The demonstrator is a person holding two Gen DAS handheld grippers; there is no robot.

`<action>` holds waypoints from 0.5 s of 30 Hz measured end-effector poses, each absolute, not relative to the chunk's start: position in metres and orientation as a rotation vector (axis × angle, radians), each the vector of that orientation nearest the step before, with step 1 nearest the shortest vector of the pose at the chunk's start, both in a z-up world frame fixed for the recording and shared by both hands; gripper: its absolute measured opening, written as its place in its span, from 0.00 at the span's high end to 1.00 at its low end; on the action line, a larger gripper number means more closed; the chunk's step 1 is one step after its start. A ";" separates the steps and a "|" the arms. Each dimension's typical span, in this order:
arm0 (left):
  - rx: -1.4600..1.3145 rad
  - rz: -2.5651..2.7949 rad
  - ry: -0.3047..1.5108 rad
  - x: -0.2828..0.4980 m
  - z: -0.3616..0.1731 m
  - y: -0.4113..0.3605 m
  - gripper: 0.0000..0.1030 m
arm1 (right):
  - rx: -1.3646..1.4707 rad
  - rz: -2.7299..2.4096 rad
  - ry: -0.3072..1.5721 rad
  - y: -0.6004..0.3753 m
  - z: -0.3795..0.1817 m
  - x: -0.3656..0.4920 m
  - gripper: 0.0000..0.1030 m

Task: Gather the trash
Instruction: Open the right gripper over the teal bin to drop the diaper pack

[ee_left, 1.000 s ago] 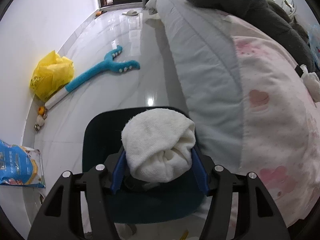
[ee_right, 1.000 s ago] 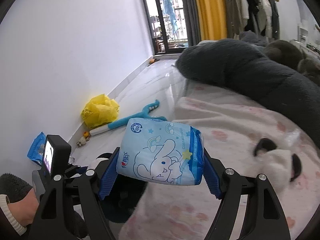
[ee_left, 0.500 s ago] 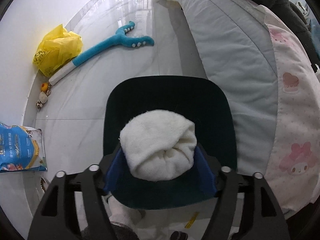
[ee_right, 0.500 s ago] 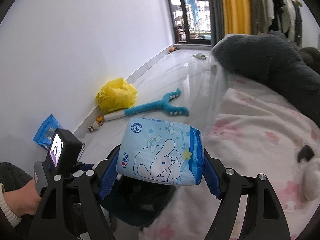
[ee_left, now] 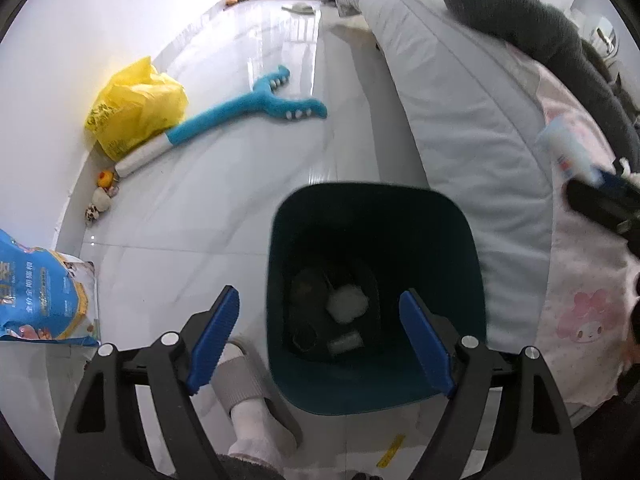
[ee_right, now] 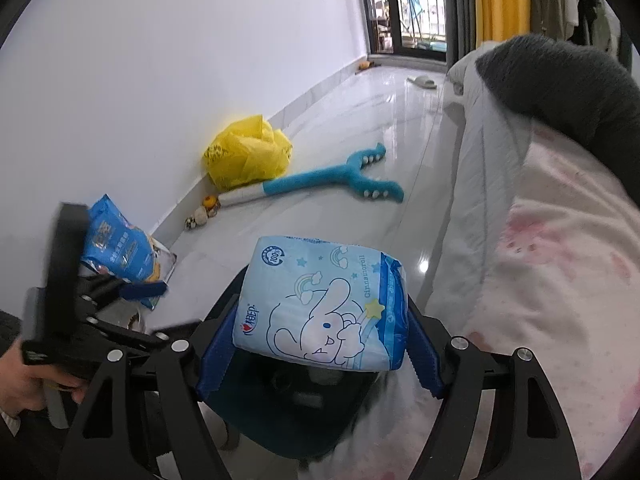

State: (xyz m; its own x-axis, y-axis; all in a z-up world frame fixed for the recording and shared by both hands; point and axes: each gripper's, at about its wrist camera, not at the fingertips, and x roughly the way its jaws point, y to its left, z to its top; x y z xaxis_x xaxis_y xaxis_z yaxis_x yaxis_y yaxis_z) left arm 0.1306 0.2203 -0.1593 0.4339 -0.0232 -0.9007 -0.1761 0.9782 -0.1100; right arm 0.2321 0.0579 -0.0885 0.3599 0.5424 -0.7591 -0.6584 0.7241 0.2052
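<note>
The left wrist camera looks steeply down from close above the dark teal bin (ee_left: 376,384), straight into its mouth, with the tiled floor (ee_left: 224,184) beyond. The right wrist camera sits a little further back and tilts less, facing along the floor toward the balcony door (ee_right: 404,4). Both views share the bin, the yellow bag (ee_left: 136,108), the blue plush toy (ee_right: 332,178) and the bed edge (ee_left: 460,92).
</note>
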 end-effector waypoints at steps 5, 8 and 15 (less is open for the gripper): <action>-0.185 0.099 1.041 0.124 -0.139 0.230 0.18 | -0.167 0.779 0.964 0.075 -0.108 0.233 0.26; -0.187 0.101 1.004 0.121 -0.128 0.234 0.19 | -0.187 0.782 0.983 0.086 -0.117 0.234 0.26; -0.209 0.108 0.914 0.113 -0.098 0.244 0.24 | -0.231 0.795 1.033 0.110 -0.140 0.231 0.26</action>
State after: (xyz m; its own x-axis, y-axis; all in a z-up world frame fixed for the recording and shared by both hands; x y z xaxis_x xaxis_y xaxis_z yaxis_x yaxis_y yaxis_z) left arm 0.1134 0.2440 -0.0982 0.6068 0.0044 -0.7948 -0.1817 0.9743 -0.1334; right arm 0.2310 0.1097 -0.1396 0.2673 0.4795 -0.8358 -0.6851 0.7046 0.1850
